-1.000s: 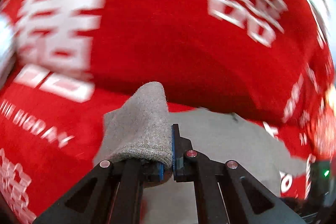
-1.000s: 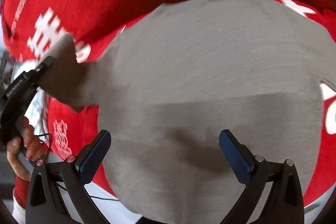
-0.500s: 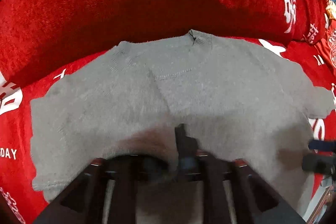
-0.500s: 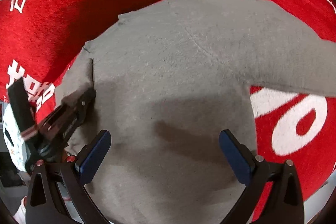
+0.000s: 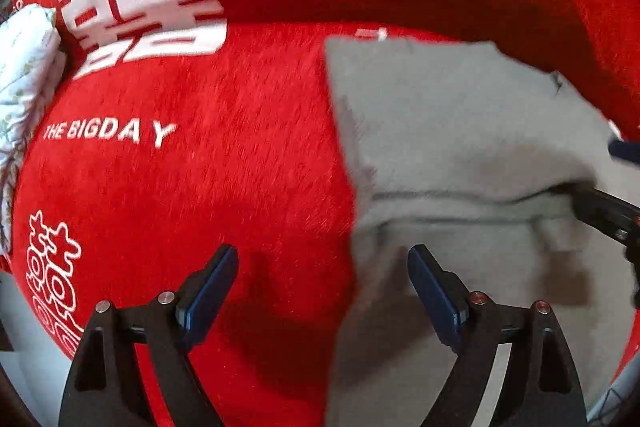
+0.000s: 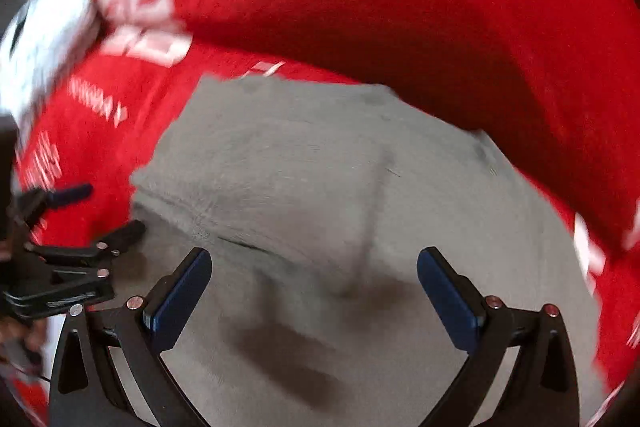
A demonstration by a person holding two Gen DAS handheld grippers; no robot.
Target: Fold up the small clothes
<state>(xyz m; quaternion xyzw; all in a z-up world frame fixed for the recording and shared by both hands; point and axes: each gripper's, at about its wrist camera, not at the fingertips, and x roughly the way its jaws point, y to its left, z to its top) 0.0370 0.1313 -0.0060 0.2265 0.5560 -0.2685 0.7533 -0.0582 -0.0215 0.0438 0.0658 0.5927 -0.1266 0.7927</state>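
Grey sweater (image 6: 320, 187) blurred, edges cut off; left claw (image 5: 322, 283) opening, empty

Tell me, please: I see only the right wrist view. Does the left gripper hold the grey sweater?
Observer: No. On the left gripper the jaws are opening and the pads press on nothing. The edge of the grey sweater lies below the gap.
Operator: What is beside that edge?
Observer: The red cover, printed "THE BIGDAY".
Operator: And the blurred white thing on my left?
Observer: A white cloth with a leaf print.
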